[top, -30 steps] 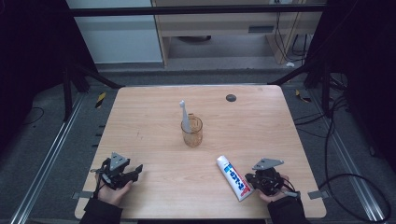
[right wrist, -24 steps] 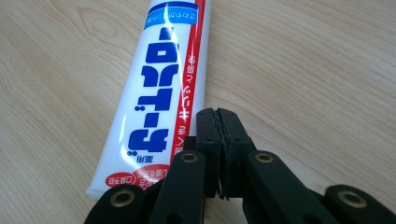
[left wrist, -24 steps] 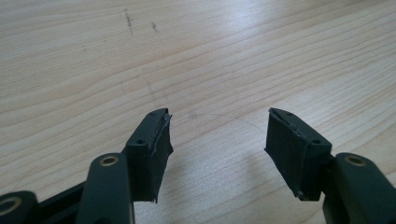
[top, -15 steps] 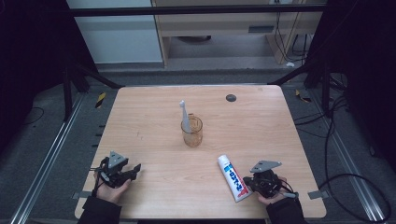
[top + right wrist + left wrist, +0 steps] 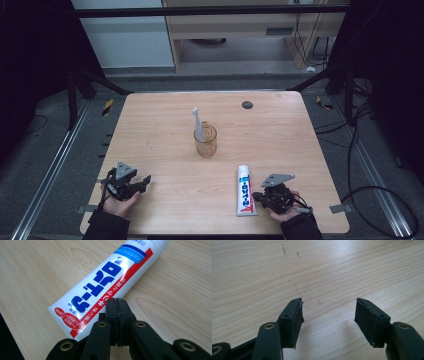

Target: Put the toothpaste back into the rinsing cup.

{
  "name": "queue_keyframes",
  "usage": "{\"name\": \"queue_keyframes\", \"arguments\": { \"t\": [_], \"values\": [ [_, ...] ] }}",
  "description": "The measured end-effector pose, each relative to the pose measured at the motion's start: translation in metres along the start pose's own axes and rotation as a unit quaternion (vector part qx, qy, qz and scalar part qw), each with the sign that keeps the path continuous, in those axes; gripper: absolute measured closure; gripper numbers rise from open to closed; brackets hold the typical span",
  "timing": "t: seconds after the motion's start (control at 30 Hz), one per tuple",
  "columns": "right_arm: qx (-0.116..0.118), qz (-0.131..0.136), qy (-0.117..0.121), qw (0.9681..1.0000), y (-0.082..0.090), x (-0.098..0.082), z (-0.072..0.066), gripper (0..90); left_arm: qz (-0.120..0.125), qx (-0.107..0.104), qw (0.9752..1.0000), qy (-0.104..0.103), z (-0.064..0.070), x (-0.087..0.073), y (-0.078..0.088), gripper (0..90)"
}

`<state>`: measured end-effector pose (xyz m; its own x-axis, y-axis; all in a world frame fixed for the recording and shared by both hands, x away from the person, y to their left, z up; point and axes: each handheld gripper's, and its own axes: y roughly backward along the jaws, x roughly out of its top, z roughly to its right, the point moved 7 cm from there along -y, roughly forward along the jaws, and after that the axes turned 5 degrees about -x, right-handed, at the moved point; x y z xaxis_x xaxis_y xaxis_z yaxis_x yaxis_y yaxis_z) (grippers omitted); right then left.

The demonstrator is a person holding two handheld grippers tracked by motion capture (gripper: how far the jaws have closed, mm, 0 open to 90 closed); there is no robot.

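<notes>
A white toothpaste tube [image 5: 244, 190] with red and blue print lies flat near the table's front right, cap end pointing away. My right gripper [image 5: 256, 196] rests just right of the tube's flat end. Its jaws are shut together with nothing between them. In the right gripper view the shut tips [image 5: 117, 302] sit against the tube [image 5: 107, 282]. My left gripper [image 5: 145, 180] lies at the front left, open over bare wood [image 5: 328, 312]. An amber glass cup [image 5: 206, 141] stands mid-table with a white toothbrush [image 5: 198, 125] upright in it.
The wooden table [image 5: 150, 120] has a small dark round spot [image 5: 247, 104] at the back right. Metal frame rails and cables run along the floor on both sides. The front edge lies close under both hands.
The tube's near end has swung left, so it now lies straighter on the table. My right gripper has edged slightly left with it. The left gripper has not moved.
</notes>
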<state>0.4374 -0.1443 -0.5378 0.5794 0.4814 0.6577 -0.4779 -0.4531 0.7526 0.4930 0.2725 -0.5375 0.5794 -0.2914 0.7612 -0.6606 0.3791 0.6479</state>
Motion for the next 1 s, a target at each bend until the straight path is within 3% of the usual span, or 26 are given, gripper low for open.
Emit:
{"name": "queue_keyframes", "arguments": {
  "t": [0.4,1.0],
  "values": [
    [0.025,0.017,0.000,0.9995,-0.007,0.011,-0.012,87.4,0.001,0.004,1.0000,-0.001,-0.001,0.001,-0.001,37.5],
    [0.035,0.037,0.002,0.9987,-0.019,0.028,-0.024,87.5,0.001,0.005,1.0000,0.001,-0.002,0.001,-0.002,36.2]
  ]
}}
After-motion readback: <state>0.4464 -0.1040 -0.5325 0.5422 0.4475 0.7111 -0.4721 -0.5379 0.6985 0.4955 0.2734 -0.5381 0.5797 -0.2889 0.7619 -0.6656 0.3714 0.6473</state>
